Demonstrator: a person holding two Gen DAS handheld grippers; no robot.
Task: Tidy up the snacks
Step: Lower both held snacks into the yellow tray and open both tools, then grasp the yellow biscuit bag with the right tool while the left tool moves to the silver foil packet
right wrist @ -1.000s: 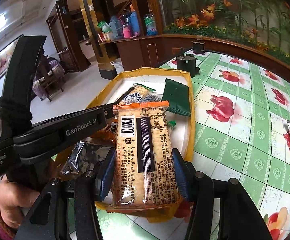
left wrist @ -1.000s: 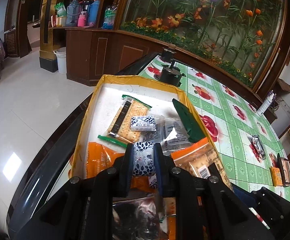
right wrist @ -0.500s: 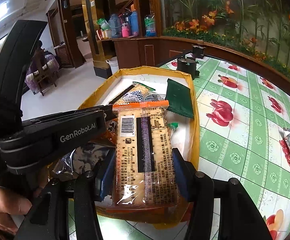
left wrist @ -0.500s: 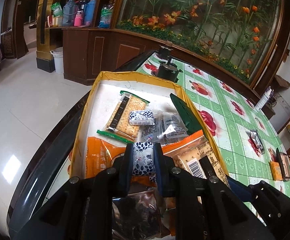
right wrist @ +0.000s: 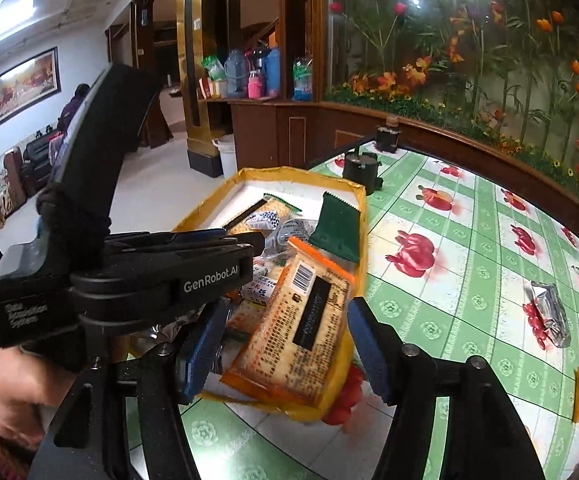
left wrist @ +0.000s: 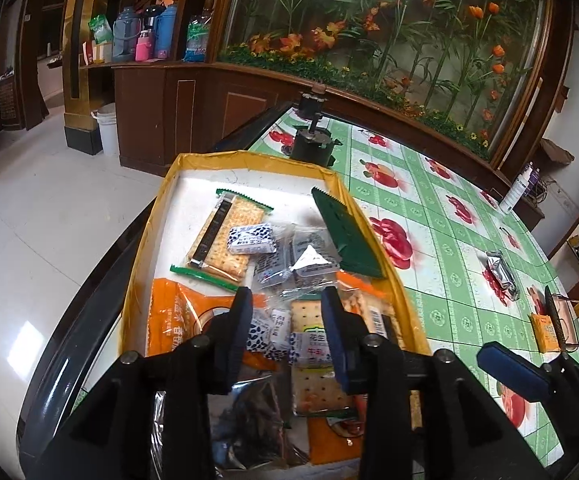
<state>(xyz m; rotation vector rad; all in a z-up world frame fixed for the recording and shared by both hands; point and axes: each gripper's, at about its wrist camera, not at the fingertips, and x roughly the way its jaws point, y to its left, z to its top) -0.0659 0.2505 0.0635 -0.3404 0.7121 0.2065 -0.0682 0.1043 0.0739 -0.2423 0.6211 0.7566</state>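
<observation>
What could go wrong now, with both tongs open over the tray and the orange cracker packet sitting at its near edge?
1. The cracker packet lies tilted across the near rim of the yellow tray, so it may slide out onto the table.
2. The left tongs and right tongs hang close together over the same crowded end; moving either could knock them together or drag the small packets.
</observation>
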